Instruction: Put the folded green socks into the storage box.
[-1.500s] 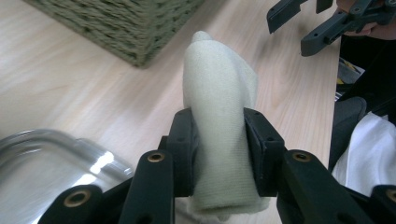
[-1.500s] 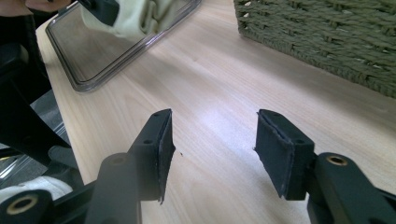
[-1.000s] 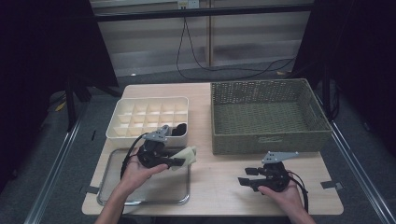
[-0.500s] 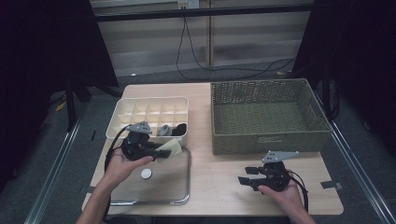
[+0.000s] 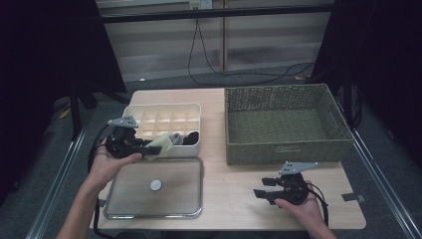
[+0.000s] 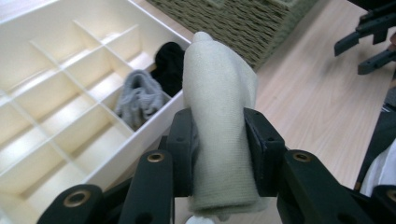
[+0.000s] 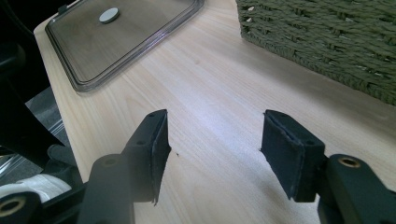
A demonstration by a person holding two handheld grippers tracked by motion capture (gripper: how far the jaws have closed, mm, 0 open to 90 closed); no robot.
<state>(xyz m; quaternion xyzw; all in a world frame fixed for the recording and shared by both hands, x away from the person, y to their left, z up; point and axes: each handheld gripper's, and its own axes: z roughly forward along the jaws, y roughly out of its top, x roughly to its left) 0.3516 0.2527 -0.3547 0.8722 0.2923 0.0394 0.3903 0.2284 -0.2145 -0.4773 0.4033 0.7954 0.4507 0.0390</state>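
Observation:
My left gripper [image 5: 153,149] is shut on a rolled pale cream sock [image 5: 162,144], which stands up between the pads [image 6: 264,149] in the left gripper view. It hangs over the near wall of a white divided organiser box [image 5: 164,106]. In the near compartments of the box [image 6: 140,135] lie a grey sock [image 6: 137,95] and a black sock [image 6: 170,65]. My right gripper [image 5: 263,187] rests at the front right of the table. Its jaws [image 7: 215,144] have just been opening and stand open, with only bare wood between them.
A green woven basket [image 5: 283,149] stands at the back right, its wall close ahead in the right gripper view. A clear lid [image 5: 154,214] with a white round knob [image 5: 156,185] lies flat at the front left, just in front of the box.
My left hand has carried the sock leftward and away from the person, from above the lid's right edge up to the box's near wall. The right hand has stayed put.

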